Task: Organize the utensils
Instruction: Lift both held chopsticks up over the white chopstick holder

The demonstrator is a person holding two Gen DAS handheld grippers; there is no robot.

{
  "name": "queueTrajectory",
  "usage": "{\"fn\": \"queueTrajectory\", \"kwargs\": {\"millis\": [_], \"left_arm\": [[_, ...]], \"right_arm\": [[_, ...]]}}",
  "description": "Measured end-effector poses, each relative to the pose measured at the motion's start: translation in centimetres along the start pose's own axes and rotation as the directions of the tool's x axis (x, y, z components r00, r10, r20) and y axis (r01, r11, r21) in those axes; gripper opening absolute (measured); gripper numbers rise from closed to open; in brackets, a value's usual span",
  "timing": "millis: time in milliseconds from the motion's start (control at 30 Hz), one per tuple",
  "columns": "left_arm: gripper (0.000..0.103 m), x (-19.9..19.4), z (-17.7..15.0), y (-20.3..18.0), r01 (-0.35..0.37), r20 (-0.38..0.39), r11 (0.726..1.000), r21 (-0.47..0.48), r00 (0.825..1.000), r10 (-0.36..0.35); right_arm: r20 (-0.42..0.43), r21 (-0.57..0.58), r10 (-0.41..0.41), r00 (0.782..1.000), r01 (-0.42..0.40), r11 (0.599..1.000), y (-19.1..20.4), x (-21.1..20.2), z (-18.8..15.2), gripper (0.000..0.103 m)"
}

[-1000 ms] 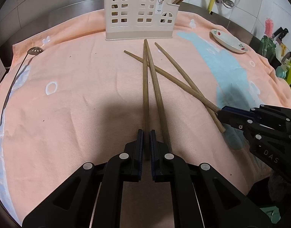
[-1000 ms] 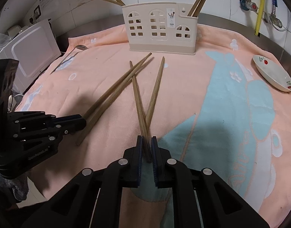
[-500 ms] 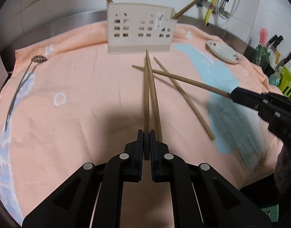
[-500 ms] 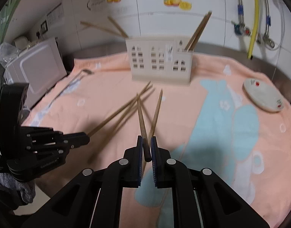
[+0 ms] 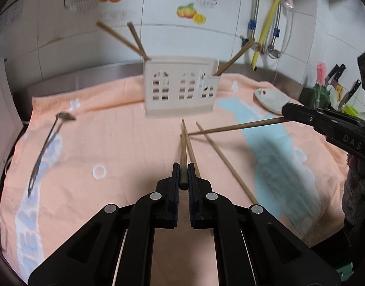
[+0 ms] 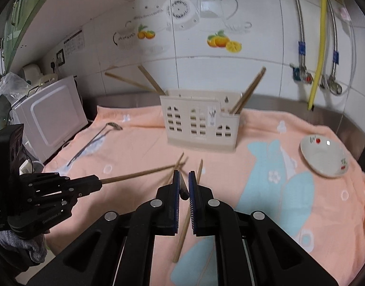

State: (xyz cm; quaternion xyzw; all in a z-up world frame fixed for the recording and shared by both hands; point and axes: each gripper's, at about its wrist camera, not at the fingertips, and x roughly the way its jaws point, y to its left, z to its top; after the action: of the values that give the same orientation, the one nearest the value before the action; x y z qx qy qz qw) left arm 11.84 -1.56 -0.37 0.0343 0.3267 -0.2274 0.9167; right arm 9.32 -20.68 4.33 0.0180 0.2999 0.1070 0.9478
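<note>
Chopsticks are held one per gripper, both lifted clear of the peach towel [image 5: 125,133] that covers the counter. The left gripper [image 5: 183,176] is clamped on the butt end of a brown wooden chopstick [image 5: 183,152] that runs straight forward toward the utensil holder [image 5: 180,88]. The right gripper [image 6: 183,186] is closed to a narrow gap on the end of a second chopstick [image 5: 232,126]; in the left wrist view this stick extends from the right gripper's tips toward the towel's middle, its far tip near that of the left-held stick.

Two loose chopsticks lie on the towel in front of the holder: one [image 5: 193,151] directly under and beside the left-held stick, another [image 5: 226,164] running diagonally toward the towel's right front edge.

The holder is a cream plastic box with window-shaped cut-outs, standing upright near the towel's back edge. Chopsticks lean out of its left end [image 5: 122,39] and its right end [image 5: 235,58]. A small label on its front is unreadable.

Legible writing: "DAS" on the right gripper body in the left wrist view. Pale lettering on the towel's left edge is only partly readable.

A slotted metal spoon [image 5: 49,147] lies near the towel's left edge. A white saucer [image 6: 324,156] with red marks rests near the right edge.
</note>
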Motion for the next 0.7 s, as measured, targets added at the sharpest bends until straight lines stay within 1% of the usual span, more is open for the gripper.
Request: {"fn": "queueTrajectory", "kwargs": {"millis": [167,267,400,467,567,700], "left_arm": [[0.006,-0.6,1.9,0.0,0.003,0.028,1.0,0.028,1.0,-0.003],[0.006,-1.1,3.3,0.4,0.011,0.04,1.0,0.023,0.999,-0.012],[0.006,-1.3,5.9,1.4,0.028,0.044,1.0,-0.004,0.999,-0.028],[0.006,-1.5,7.0,1.7,0.035,0.048,0.999,-0.003,0.998,-0.035],[0.005,-1.9,8.8,1.8,0.016,0.072,1.0,0.023,0.997,-0.017],[0.005,-1.8,10.7,1.8,0.009,0.082,0.999,0.036,0.997,-0.012]], "right_arm": [[0.007,-0.023,0.017,1.0,-0.017,1.0,0.4,0.5,2.3,0.007],[0.01,-0.039,0.021,1.0,-0.02,0.999,0.5,0.7,3.8,0.007],[0.007,-0.056,0.032,0.999,-0.031,0.998,0.3,0.8,6.6,0.007],[0.011,-0.066,0.031,0.999,-0.03,0.997,0.0,0.6,8.1,0.007],[0.023,-0.08,0.027,0.999,-0.025,0.996,-0.5,-0.1,10.6,0.007],[0.042,-0.083,0.034,0.999,-0.031,0.996,-1.1,-0.9,13.5,0.007]]}}
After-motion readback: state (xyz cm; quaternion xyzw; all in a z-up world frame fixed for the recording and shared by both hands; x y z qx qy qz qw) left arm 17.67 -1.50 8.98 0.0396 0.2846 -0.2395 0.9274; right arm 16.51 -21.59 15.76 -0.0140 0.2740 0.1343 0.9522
